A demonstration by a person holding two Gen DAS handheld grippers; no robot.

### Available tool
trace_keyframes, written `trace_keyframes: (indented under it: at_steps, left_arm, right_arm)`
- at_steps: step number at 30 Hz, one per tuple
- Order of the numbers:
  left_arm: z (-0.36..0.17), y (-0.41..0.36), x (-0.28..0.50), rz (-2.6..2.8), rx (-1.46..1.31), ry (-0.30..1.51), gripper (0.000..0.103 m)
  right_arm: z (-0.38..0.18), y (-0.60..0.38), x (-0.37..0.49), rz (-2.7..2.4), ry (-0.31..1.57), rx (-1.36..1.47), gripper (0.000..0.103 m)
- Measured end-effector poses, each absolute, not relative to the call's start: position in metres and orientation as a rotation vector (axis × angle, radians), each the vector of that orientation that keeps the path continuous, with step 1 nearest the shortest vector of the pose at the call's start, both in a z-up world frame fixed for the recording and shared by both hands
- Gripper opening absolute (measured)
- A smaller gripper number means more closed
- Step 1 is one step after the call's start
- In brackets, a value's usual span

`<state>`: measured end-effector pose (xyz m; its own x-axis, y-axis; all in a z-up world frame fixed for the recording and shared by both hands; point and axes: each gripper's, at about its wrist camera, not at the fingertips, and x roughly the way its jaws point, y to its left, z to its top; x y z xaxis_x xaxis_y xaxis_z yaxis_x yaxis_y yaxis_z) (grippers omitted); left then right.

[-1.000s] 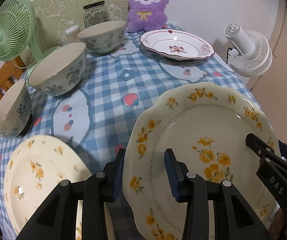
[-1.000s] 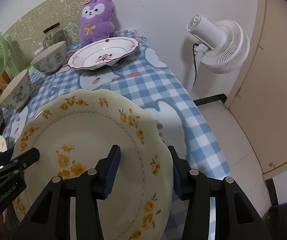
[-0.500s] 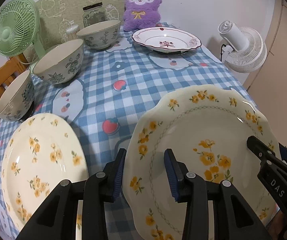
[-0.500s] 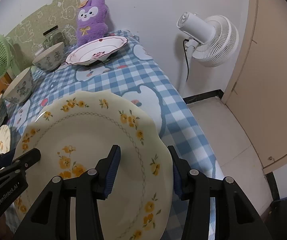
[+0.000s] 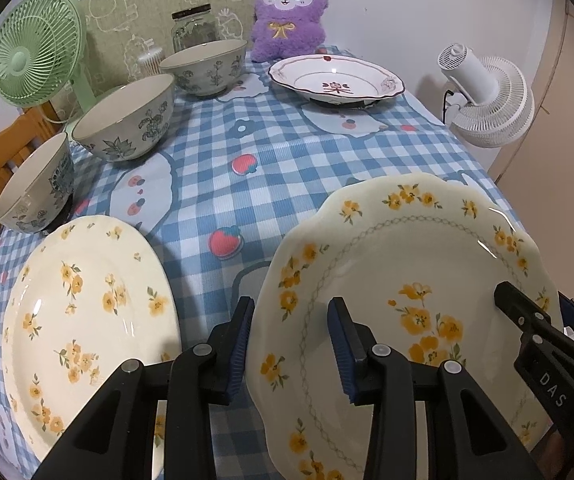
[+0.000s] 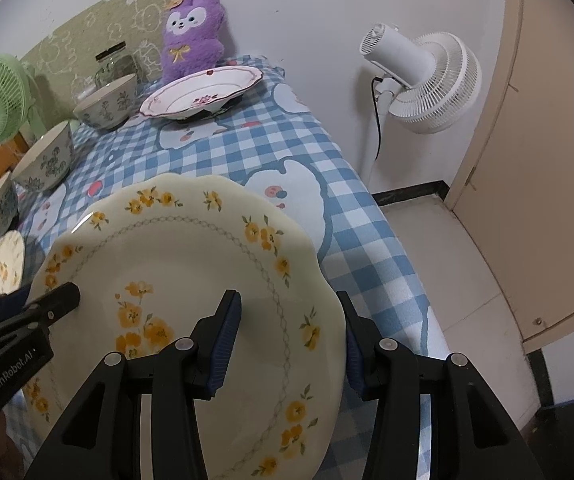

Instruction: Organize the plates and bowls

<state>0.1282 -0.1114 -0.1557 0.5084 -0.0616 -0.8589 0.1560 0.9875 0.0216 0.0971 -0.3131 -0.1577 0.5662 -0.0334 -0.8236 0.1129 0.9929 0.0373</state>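
**Scalloped plate held by both claws above the table**

The table (image 5: pixel 287 152) spreads ahead of both claws. The scalloped plate (image 5: pixel 407 280) hangs tilted over its near edge, left rim between the left claw (image 5: pixel 289 344) fingers, right rim between the right claw (image 6: pixel 291 344) fingers. Each grips it. The round plate (image 5: pixel 87 312) lies flat just left of the left claw, likely the stacking target. All three bowls (image 5: pixel 127 116) sit empty ahead-left.
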Motion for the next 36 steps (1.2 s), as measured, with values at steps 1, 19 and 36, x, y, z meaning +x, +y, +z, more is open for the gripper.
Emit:
trace_keyframes:
  at_steps: [1,19,36]
  left_arm:
    - [-0.156,-0.111,0.129,-0.136,0.1,1.033,0.038]
    - [-0.135,-0.103,0.122,-0.174,0.094,0.959,0.081]
    - [-0.096,-0.05,0.101,-0.136,0.076,0.853,0.089]
  right_arm:
    - [-0.158,-0.314,0.097,-0.085,0.967,0.092,0.052]
    - [-0.124,-0.31,0.089,-0.099,0.868,0.093,0.08]
    - [-0.082,-0.239,0.08,-0.018,0.783,0.031,0.08]
